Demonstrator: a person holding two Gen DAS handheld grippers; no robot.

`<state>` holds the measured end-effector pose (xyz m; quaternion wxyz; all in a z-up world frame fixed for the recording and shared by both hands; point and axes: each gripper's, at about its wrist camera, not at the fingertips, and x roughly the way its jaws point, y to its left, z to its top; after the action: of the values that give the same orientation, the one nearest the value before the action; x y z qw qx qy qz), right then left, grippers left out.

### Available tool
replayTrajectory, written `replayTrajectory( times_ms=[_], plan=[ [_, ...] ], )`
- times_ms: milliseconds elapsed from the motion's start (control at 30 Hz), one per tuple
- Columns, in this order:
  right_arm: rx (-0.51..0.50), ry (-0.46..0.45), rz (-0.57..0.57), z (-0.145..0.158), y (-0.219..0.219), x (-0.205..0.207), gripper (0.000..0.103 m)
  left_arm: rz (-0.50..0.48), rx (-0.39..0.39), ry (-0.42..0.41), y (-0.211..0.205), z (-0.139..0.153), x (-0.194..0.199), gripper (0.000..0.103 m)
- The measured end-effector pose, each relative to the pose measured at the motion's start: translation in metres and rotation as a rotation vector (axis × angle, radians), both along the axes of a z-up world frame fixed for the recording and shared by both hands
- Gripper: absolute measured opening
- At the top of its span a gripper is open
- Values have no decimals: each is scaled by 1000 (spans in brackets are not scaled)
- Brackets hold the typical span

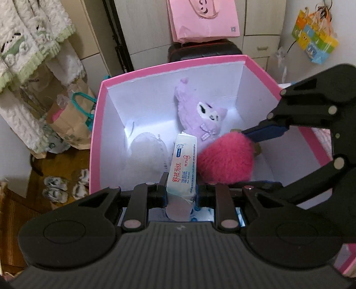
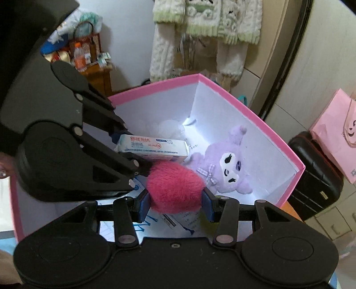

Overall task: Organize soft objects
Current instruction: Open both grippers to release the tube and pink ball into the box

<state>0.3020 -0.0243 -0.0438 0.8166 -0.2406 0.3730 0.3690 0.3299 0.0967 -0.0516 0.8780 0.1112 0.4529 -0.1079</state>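
Observation:
A pink box (image 1: 98,124) with white inner walls stands open below both grippers. Inside it lie a purple plush toy (image 1: 204,113) and a white fluffy item (image 1: 146,151). My left gripper (image 1: 181,189) is shut on a pack of wet wipes (image 1: 183,164), held over the box's near side. From the right, my right gripper (image 1: 247,155) is shut on a pink fluffy ball (image 1: 224,157) beside the pack. In the right wrist view the right gripper (image 2: 175,205) squeezes the ball (image 2: 175,186) between its blue pads. The left gripper (image 2: 129,151) holds the pack (image 2: 153,147) just behind it, and the plush (image 2: 227,169) lies to the right.
A black suitcase (image 1: 200,51) with a pink paper bag (image 1: 202,20) on it stands behind the box. Brown paper bags (image 1: 71,124) and hanging fleece garments (image 1: 26,44) are at the left. Slippers (image 1: 64,186) lie on the floor. Printed papers (image 2: 178,220) lie on the box floor.

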Motion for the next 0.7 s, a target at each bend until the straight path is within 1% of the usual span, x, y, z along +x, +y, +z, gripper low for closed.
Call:
replayTrajectory(
  times_ms=[67,100,133,167,200,300,400,500,633,700],
  plan=[
    [-11,-4,-2,-1,1,1,54,17,-25,17,4,-1,5,22],
    [-13,-5,1,0,0,1,56,26,-36,14,5,-1,5,28],
    [-16,-6,7,-1,0,0,61,23,-29,3,6,0,3,32],
    [-21,-13,0,-2,-1,1,64,18,-23,-10,6,2,2,38],
    [-24,-23,-12,-1,-3,0,68,4,-28,-30,7,6,-3,41],
    [-10,-41,-30,5,-11,-7,68,-18,-26,-89,8,22,-19,53],
    [38,-44,-48,16,-24,-17,68,-22,-45,-125,12,38,-38,59],
    [81,-41,-61,27,-36,-30,68,-34,-72,-133,15,50,-55,63],
    [108,-47,-74,39,-47,-49,68,-57,-77,-136,15,58,-76,65],
    [116,-54,-72,44,-52,-60,68,-66,-73,-143,15,62,-88,69]
  ],
)
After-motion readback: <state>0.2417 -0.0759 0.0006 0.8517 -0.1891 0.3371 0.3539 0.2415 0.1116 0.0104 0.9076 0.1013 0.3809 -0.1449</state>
